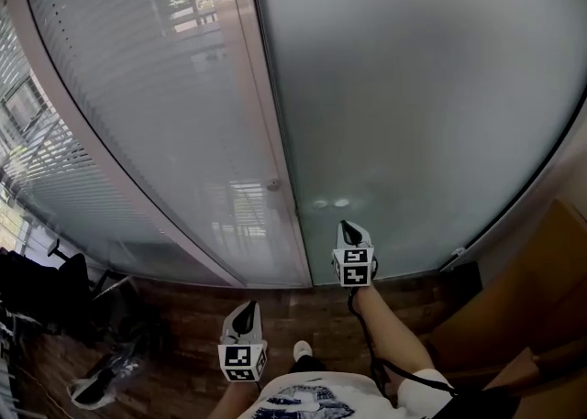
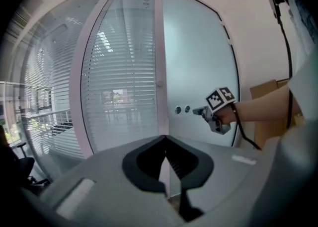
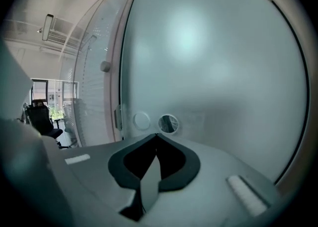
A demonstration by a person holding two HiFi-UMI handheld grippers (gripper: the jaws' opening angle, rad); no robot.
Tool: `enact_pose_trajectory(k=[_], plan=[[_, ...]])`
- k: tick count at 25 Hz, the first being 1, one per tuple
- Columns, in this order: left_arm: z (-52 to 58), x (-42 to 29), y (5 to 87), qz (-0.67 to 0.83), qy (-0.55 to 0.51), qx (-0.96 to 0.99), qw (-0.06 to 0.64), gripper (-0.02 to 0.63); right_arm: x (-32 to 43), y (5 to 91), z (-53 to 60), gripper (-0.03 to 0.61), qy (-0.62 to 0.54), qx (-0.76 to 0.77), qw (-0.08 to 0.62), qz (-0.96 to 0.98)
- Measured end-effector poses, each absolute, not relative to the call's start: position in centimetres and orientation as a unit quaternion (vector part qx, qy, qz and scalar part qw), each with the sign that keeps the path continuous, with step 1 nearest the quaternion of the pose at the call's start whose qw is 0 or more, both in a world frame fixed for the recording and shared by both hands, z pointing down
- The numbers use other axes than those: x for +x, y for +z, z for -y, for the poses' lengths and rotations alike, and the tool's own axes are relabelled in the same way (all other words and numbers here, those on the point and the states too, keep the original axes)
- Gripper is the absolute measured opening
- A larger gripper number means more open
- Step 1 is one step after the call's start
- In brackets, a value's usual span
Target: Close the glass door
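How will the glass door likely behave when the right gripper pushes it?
The door is a large single pane, so it is probably heavy and won't flex. Its smooth frosted face may let the shut right gripper slip. Being glass, it likely dislikes hard knocks.

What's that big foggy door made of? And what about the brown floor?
The door looks like frosted glass. It is milky grey and smooth, and light shows on it only as soft blurry spots. The floor looks like dark wood planks with lines between the boards, though it could be wood-look flooring.
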State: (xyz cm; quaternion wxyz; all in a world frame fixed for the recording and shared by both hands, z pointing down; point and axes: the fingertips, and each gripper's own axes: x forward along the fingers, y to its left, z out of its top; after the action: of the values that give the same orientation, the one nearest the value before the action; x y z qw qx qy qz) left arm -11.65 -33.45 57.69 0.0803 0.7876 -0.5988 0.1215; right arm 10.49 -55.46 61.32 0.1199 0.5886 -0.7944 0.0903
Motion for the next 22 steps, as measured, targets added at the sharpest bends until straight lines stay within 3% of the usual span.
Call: enact_pose_trajectory(k=[11, 22], plan=[[28.8, -6.0, 56.5, 0.587, 0.127, 0.797, 0.061, 0.002, 16.6, 58.4, 42.8, 0.008, 0.091, 0.557, 0.072, 0.822], [22.5, -4.8, 56.9, 0.594, 0.152, 0.787, 0.068, 0.001, 17.9, 61.2, 29.7, 0.008, 0.150, 0.526, 0.083, 0.833]])
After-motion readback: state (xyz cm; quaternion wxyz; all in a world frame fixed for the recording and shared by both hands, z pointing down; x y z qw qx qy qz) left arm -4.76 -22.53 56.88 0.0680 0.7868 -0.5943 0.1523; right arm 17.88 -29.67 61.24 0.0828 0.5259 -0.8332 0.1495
